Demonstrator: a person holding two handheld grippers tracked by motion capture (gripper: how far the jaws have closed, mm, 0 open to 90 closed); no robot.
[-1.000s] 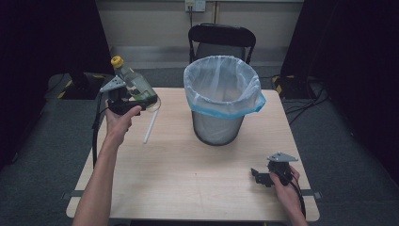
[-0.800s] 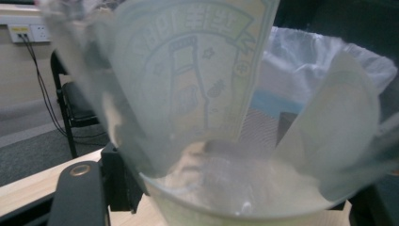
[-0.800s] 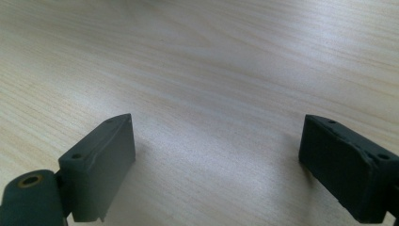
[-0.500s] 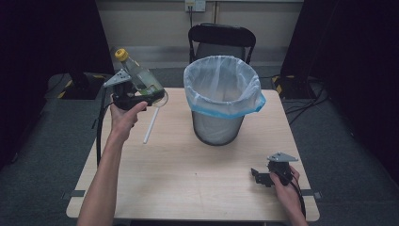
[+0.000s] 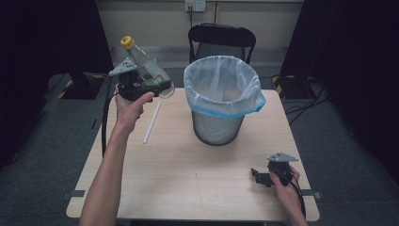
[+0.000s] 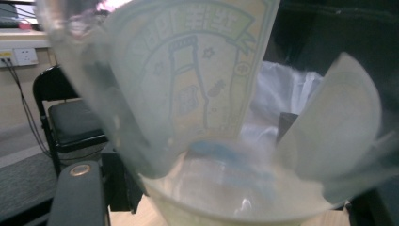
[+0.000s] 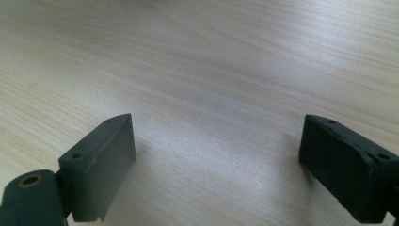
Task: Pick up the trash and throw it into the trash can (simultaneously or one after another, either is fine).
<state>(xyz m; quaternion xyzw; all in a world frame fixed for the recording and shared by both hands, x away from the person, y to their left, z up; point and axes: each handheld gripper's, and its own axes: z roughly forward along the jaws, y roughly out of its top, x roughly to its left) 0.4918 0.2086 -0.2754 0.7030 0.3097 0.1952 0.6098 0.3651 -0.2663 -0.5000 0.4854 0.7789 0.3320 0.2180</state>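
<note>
Left gripper [image 5: 149, 86] clamped on bottle [image 5: 147, 69], lifted higher since 1.0 s ago, nearing bin [image 5: 221, 101]; drop probably next. Right gripper [image 5: 263, 177] wide, idle on table [image 5: 188, 169].

Left gripper [image 5: 149, 87] raised, right gripper [image 5: 261, 176] agape

Wooden table [image 5: 188, 174], light grain, on grey carpet. Wire-mesh waste bin [image 5: 220, 101] stands upright on the far half of the tabletop, lined with a clear bag [image 5: 221, 75] whose blue rim folds over the top edge. White straw [image 5: 152, 122] lies flat on the table left of the bin, apart from it. Black chair [image 5: 222, 40] behind the table's far edge. Wall socket [image 5: 195, 5] above the chair.
</note>
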